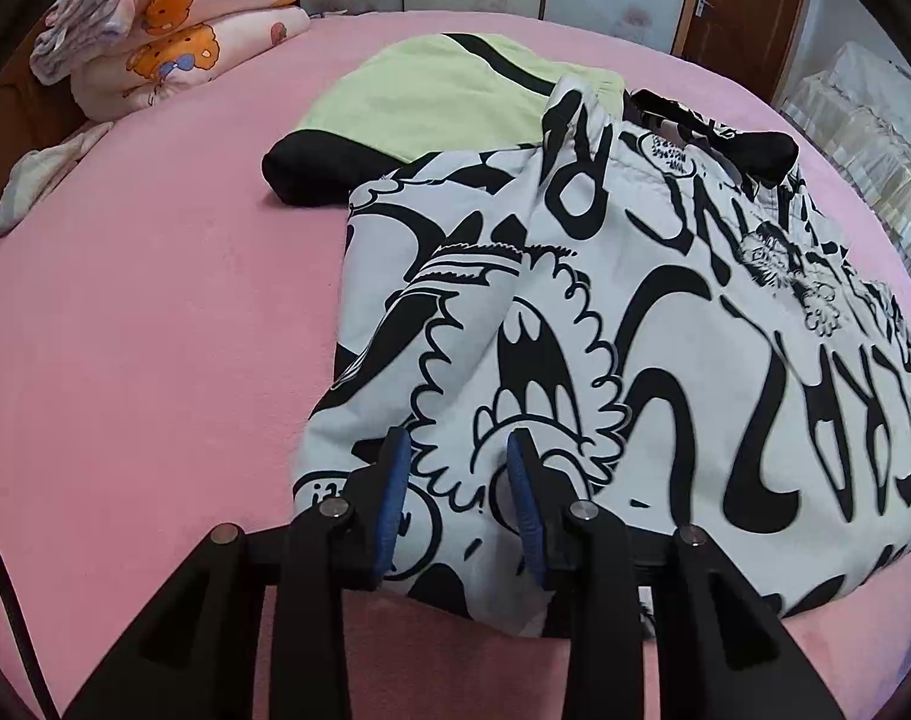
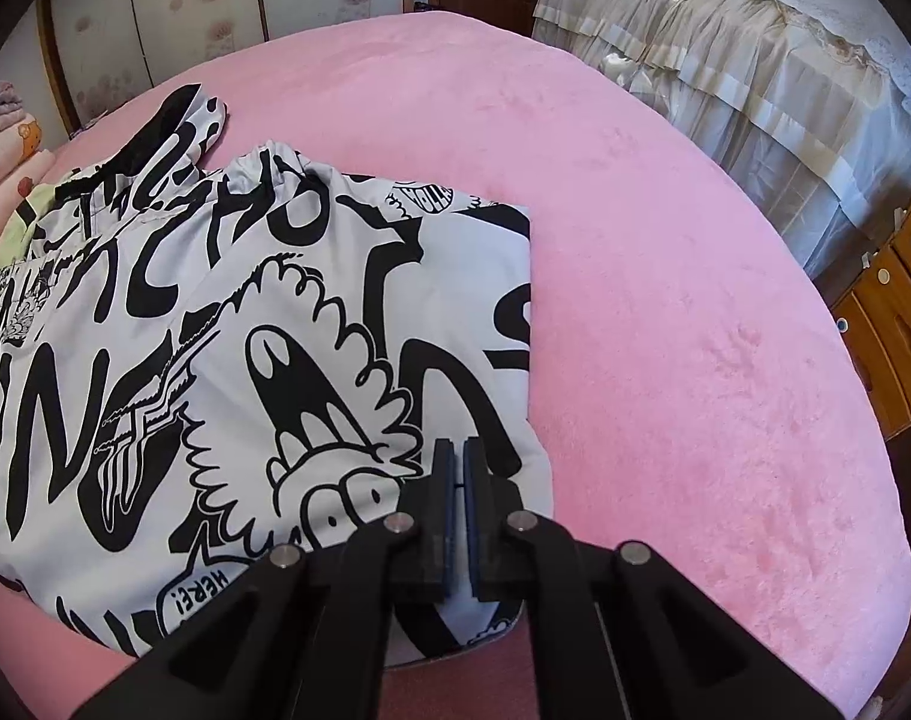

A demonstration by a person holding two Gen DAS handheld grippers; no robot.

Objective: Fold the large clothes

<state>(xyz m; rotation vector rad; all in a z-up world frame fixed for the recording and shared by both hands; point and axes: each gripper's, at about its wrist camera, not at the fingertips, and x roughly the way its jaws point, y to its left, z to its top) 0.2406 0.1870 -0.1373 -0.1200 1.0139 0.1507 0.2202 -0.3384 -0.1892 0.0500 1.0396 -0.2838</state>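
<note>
Two hand-held grippers | left (image 1: 458, 450) parted over printed garment (image 1: 605, 330) | right (image 2: 459, 462) clenched, empty | green garment (image 1: 443, 102) behind

Words on the black-and-white printed garment (image 2: 263, 324)

A little speech bubble (image 2: 200, 597) near the bottom edge of the garment says "HERE!", seen upside down in the right wrist view. Big black letters cover the cloth, but they are cut off and twisted by the folds and cannot be read as words. Other small bubbles hold writing too tiny to read.
</note>
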